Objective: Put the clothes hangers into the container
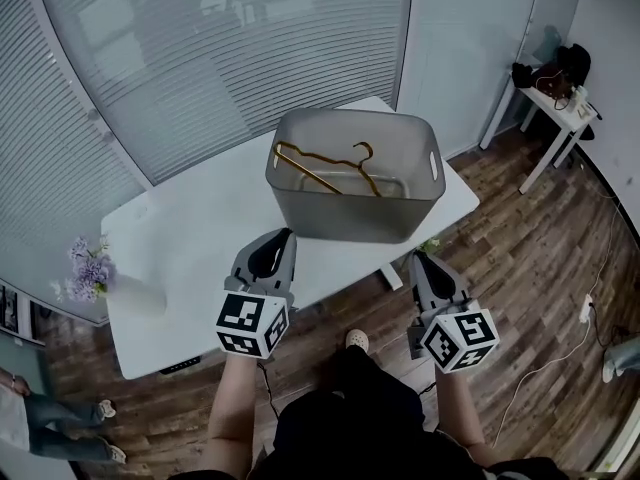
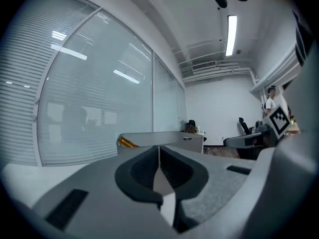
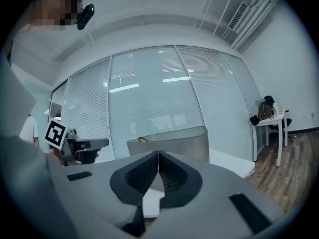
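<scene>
A grey plastic container [image 1: 355, 203] stands on the white table [image 1: 200, 238] near its front edge. Gold clothes hangers [image 1: 325, 168] lie inside it, a hook sticking up above the rim. The container [image 2: 162, 139] with a gold hanger tip [image 2: 124, 143] shows ahead in the left gripper view, and the container [image 3: 169, 141] also in the right gripper view. My left gripper [image 1: 272, 258] is at the table's front edge, left of the container, shut and empty. My right gripper [image 1: 428, 273] hovers off the table's front right, shut with nothing in it.
A white vase with purple flowers [image 1: 95, 273] stands on the table's left end. A small white side table [image 1: 555, 108] with dark items is at the far right. Glass walls with blinds lie behind the table. A cable [image 1: 560, 353] runs over the wooden floor.
</scene>
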`<state>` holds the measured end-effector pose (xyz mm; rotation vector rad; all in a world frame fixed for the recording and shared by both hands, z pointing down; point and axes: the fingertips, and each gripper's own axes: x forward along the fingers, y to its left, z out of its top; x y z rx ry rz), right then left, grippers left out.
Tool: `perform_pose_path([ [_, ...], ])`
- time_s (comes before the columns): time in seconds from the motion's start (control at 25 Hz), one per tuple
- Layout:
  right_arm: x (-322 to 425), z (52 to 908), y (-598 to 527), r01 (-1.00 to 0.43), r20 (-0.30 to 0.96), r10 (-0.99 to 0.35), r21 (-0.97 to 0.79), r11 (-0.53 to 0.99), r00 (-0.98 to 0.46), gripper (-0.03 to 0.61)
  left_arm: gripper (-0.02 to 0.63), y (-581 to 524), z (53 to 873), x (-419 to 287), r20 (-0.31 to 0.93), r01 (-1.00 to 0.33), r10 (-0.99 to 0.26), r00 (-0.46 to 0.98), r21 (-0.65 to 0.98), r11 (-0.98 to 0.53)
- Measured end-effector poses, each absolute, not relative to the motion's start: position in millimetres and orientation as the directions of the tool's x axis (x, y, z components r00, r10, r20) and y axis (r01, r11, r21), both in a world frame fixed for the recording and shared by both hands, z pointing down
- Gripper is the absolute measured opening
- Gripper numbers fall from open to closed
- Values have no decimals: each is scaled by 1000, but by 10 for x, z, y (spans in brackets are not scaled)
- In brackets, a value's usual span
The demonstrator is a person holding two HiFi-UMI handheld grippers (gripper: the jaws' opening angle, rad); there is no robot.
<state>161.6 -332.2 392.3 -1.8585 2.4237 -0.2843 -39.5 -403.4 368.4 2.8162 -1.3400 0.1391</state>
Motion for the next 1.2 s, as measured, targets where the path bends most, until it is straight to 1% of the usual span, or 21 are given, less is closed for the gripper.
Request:
perform_pose_path([
  [0.16,1530,4119,-3210,-950,89,-956,-175,261,-279,28,18,-3758,4002,-436,89,-784,-779,620,68,-617],
  [0.4,1406,4351,-3058,-947,125,-944,-144,288,-306,28,18,-3447,4381,-494,122,-788,-778,616,119,-605],
  [0.88,1339,4480,-2949,-937,147,-932,-174,304,-330,28,15,-3234,4441,-354,138,-739,-728,672,60,-671],
  [1.2,1365,4487,-2957,-936,152,-931,-169,307,-333,28,15,-3211,4464,-316,142,-734,-722,677,64,-676],
])
